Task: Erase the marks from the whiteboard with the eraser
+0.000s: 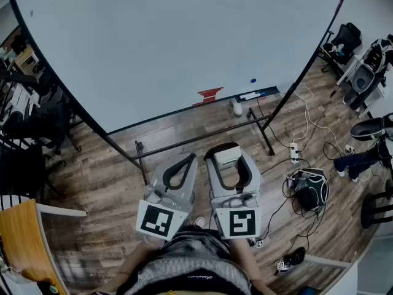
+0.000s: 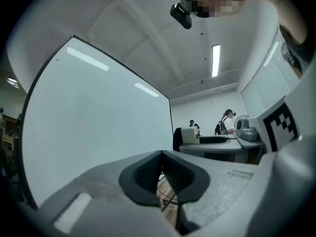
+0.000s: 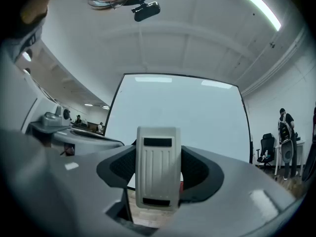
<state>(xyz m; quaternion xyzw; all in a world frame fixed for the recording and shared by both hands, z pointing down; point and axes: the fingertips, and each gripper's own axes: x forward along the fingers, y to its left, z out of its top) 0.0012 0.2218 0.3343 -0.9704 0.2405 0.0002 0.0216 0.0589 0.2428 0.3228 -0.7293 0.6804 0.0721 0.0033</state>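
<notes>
The whiteboard [image 1: 172, 48] fills the upper head view and shows no marks on its face; it also stands ahead in the left gripper view [image 2: 94, 117] and the right gripper view [image 3: 187, 112]. My right gripper [image 1: 228, 155] is shut on the white eraser [image 1: 227, 156], which stands upright between its pads [image 3: 158, 167]. My left gripper [image 1: 184, 162] is shut with nothing in it, its pads [image 2: 148, 174] pressed together. Both grippers hang low over the wooden floor, short of the board. On the board's ledge lie a red object [image 1: 209, 94] and markers [image 1: 252, 95].
The board's black stand [image 1: 202, 137] crosses the floor ahead of the grippers. Cables and a power strip [image 1: 295, 152] lie at the right, with a black bag [image 1: 309, 192] and office chairs [image 1: 368, 72]. A wooden chair [image 1: 24, 238] is at the lower left. People stand far off [image 3: 285, 127].
</notes>
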